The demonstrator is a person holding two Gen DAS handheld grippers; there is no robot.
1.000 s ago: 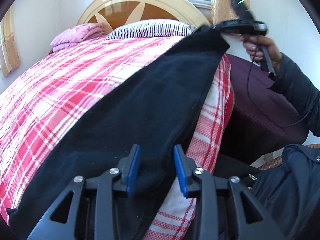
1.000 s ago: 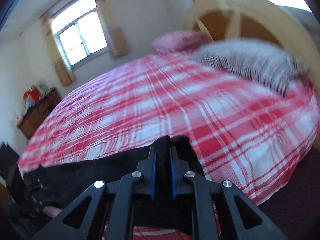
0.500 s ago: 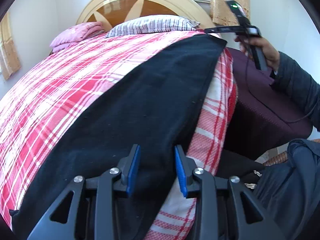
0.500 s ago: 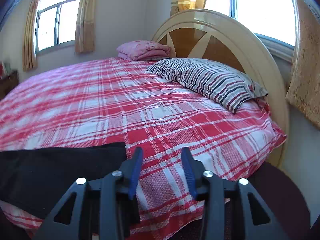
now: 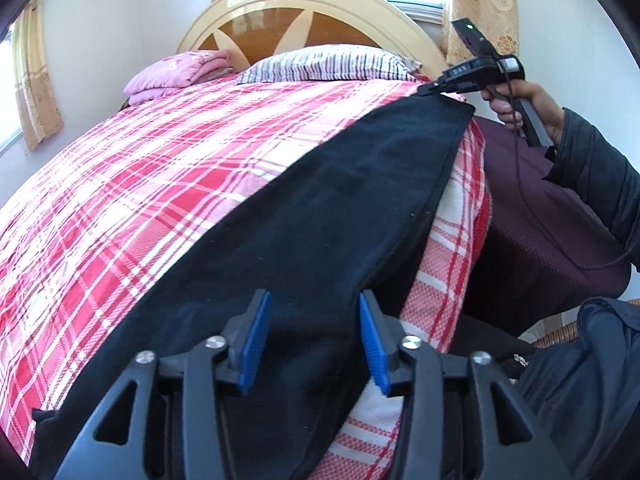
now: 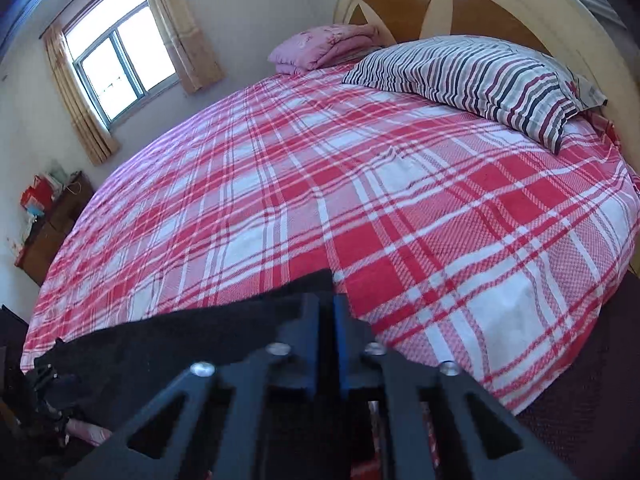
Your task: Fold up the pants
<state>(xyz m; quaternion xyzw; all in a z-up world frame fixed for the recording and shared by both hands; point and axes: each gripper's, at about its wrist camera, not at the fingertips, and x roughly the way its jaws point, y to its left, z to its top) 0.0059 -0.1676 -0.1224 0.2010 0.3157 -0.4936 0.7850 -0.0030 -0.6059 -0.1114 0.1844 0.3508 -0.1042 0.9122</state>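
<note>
Right claw point(image 6: 328, 312) pinches the far corner of the pants point(image 5: 320, 216); left claw point(image 5: 312, 336) gapes wide over them. Pants: black, flat along the bed point(image 5: 160, 168) edge. Claw's lettering seems unreadable.

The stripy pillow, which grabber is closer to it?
Right. The right gripper is up by the stripy pillow, shut on the far end of the black pants. The left gripper is open, down at the pants' other end, far from the pillow.
</note>
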